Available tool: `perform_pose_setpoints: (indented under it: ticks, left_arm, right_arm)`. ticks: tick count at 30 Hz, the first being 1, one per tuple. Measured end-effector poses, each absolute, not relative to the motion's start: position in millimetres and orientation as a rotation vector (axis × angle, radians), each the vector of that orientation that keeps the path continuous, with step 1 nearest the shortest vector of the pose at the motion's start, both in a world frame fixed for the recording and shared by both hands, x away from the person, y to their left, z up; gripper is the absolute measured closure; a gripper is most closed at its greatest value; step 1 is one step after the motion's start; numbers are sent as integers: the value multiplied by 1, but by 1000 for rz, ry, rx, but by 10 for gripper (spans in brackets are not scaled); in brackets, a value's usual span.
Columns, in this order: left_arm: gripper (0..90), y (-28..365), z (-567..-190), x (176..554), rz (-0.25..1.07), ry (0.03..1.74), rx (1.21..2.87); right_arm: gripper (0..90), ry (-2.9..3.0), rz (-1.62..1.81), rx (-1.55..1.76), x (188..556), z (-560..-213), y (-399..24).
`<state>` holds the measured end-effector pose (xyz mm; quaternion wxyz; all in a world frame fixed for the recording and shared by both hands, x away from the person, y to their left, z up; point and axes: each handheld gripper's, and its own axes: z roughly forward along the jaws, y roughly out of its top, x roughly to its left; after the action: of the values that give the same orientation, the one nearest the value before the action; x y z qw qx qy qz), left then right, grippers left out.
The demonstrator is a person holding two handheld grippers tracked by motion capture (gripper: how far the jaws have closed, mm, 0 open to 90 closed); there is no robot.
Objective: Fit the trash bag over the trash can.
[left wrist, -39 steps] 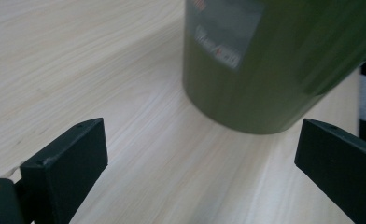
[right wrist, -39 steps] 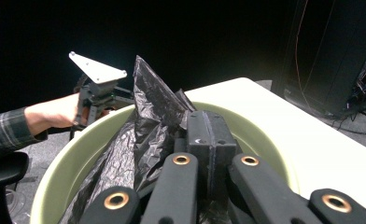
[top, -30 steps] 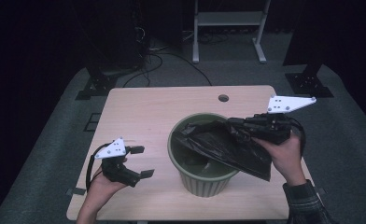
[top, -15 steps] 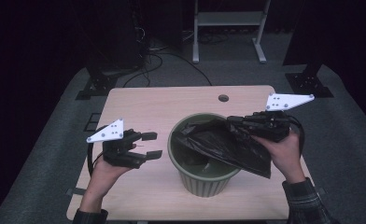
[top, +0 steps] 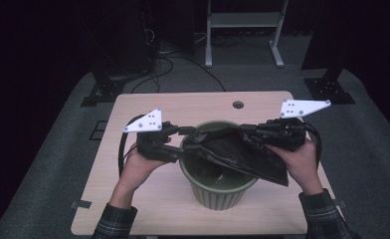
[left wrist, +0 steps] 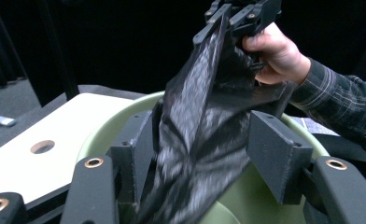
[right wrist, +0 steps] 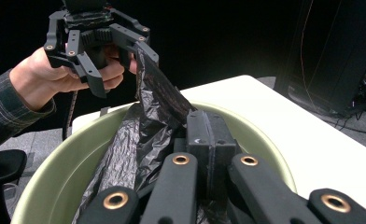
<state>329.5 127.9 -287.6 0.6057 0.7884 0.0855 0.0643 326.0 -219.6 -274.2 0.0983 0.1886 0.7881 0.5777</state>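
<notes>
Right gripper (top: pixel 247 130) clenched on black plastic bag (top: pixel 243 152), jaws pinched flat together over the film above green bin (top: pixel 218 191). Bag stretches from its tips across the bin mouth toward left gripper (top: pixel 188 142). Left jaws have just been closing, bag film hangs between them; left gripper view shows gaps beside both pads, so not yet pinched. Bin sits on wooden table (top: pixel 148 209), right below both grippers.
</notes>
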Motion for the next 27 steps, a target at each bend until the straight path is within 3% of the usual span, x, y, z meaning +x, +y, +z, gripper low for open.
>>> perform_pose_setpoints:
  ticks: [9,12,17,18,21,27]
  left_arm:
    - [478,96,-275,341,116,135,1856]
    - [585,85,-276,344,104,125,1894]
    - [864,77,-281,347,90,113,1952]
    - [889,78,-282,346,86,114,1955]
    - [892,85,-286,345,95,122,1960]
    - [892,98,-292,343,109,152,1947]
  right_arm:
    - [900,2338,1716,555,327,-275,-218]
    - [900,2338,1718,553,327,-275,-218]
    - [900,2327,1724,555,325,-276,-222]
    - [849,2318,1726,558,325,-276,-224]
    - [780,2289,1743,592,324,-278,-234]
    - [737,2251,1756,642,313,-281,-262]
